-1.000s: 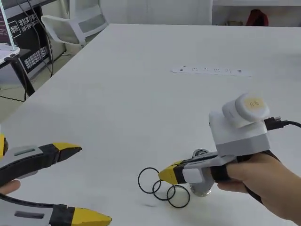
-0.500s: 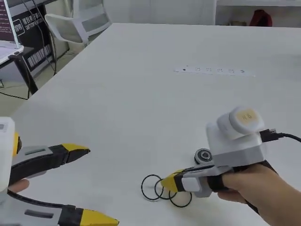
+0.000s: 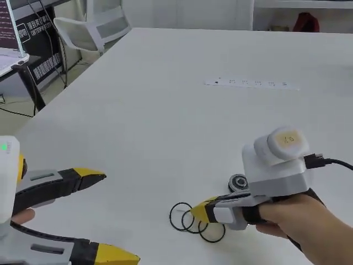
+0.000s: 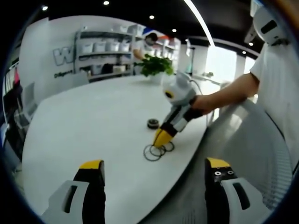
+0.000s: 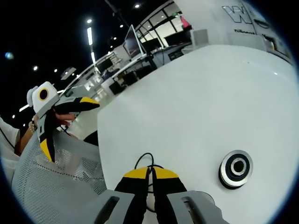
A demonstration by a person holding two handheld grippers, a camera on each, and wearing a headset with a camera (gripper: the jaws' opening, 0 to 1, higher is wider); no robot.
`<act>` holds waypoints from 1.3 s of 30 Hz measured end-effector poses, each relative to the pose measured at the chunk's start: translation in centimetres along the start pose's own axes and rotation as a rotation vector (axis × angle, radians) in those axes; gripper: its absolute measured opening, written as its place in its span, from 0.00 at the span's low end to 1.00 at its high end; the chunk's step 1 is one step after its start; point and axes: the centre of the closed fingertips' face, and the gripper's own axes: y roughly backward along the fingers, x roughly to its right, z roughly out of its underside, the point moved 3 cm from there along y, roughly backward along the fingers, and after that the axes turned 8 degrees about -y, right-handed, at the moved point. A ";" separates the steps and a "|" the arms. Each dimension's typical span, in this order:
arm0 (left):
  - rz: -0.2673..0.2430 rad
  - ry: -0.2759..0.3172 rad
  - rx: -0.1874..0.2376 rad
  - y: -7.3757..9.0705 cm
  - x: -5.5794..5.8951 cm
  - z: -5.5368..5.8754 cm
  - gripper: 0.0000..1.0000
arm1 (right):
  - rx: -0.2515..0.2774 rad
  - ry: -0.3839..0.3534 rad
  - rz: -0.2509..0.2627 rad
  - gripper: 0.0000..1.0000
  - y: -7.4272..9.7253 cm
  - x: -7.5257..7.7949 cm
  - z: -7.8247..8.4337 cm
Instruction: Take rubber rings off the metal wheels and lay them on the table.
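Three thin black rubber rings [image 3: 187, 220] lie flat, overlapping in a short row on the white table [image 3: 165, 110] near the flat-lying silver metal wheel [image 3: 238, 181], whose bore points up, and they could drag or tangle if the right gripper [image 3: 194, 212], its jaws closed and apparently pinching one ring, lifts without releasing, while the left gripper [image 3: 118, 216] gapes wide and empty.

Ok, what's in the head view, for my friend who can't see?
The shut yellow-tipped right claw sits over three thin black rubber rings on the white table, a small round metal wheel beside it. The open left claw is lower left.
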 end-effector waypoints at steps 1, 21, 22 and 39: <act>-0.001 0.001 0.000 0.0 0.0 0.0 0.89 | 0.000 0.003 0.000 0.00 0.0 0.0 0.0; -0.010 0.014 -0.006 0.1 -0.1 0.2 0.89 | 0.010 0.040 0.030 0.09 0.1 0.3 -0.5; -0.010 0.014 -0.005 0.1 -0.1 0.2 0.89 | 0.010 0.044 0.032 0.10 0.2 0.3 -0.5; -0.015 0.014 -0.011 0.1 -0.4 0.4 0.89 | 0.079 0.067 0.081 0.13 1.9 1.3 -2.6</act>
